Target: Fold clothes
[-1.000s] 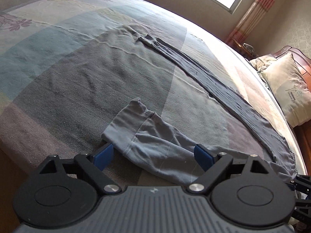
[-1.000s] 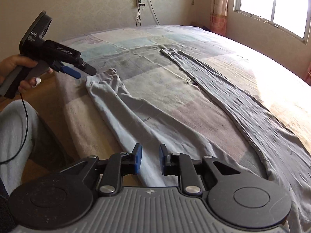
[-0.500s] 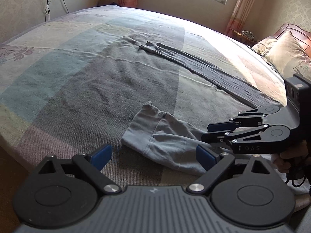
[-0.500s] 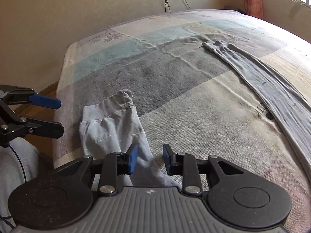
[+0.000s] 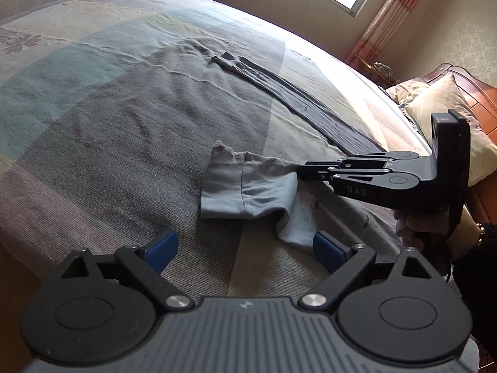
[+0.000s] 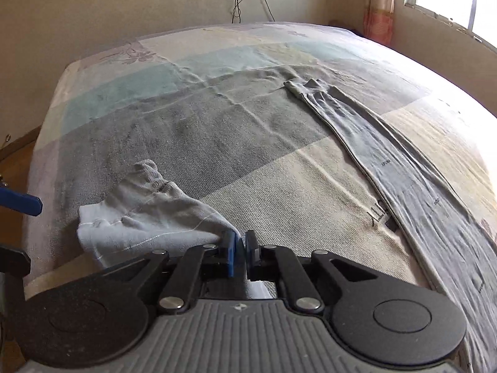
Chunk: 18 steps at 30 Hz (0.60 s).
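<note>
One fold is barely begun: my right tool [image 6: 241, 250] has just closed on the light grey garment [image 5: 248, 191] near the bed's [image 5: 124, 118] edge. My left tool [image 5: 245, 247] hovers wide open, empty. Dark garment [image 6: 413, 174] lies untouched.

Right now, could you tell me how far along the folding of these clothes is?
Barely started. The light grey garment has its cuff end doubled back over itself near the bed's edge. In hand: the right gripper has just been closing, with that cloth between its fingers; the left gripper stands open, empty. Left: finishing this piece, and the dark garment, lying stretched out.
</note>
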Each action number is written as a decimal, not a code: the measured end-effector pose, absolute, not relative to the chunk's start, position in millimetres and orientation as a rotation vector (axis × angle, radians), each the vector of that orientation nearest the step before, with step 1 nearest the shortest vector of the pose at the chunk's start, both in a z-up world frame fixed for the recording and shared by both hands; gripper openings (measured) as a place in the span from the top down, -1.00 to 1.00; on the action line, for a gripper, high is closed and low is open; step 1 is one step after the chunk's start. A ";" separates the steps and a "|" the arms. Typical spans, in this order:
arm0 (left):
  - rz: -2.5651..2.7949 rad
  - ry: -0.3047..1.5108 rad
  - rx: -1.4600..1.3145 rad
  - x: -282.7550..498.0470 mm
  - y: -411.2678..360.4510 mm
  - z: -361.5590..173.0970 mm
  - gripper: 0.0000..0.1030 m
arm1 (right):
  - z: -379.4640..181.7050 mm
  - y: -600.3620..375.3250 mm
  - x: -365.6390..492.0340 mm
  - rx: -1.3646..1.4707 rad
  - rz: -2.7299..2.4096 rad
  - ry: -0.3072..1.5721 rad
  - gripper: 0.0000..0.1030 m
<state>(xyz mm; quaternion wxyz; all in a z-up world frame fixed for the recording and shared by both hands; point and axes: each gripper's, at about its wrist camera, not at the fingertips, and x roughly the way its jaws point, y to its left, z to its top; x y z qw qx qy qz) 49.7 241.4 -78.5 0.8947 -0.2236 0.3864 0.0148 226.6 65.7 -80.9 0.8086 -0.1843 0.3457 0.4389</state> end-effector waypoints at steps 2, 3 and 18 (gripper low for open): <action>0.014 0.805 -0.497 52.5 241.5 -82.1 -0.82 | -70.2 50.9 218.2 -0.361 0.925 0.712 0.64; 0.000 0.804 -0.527 53.6 242.0 -83.7 -0.82 | -65.1 42.8 211.4 -0.356 0.917 0.695 0.61; -0.094 0.580 -0.893 98.0 249.6 -130.5 -0.90 | -77.2 -108.1 87.0 -0.061 0.706 0.745 0.40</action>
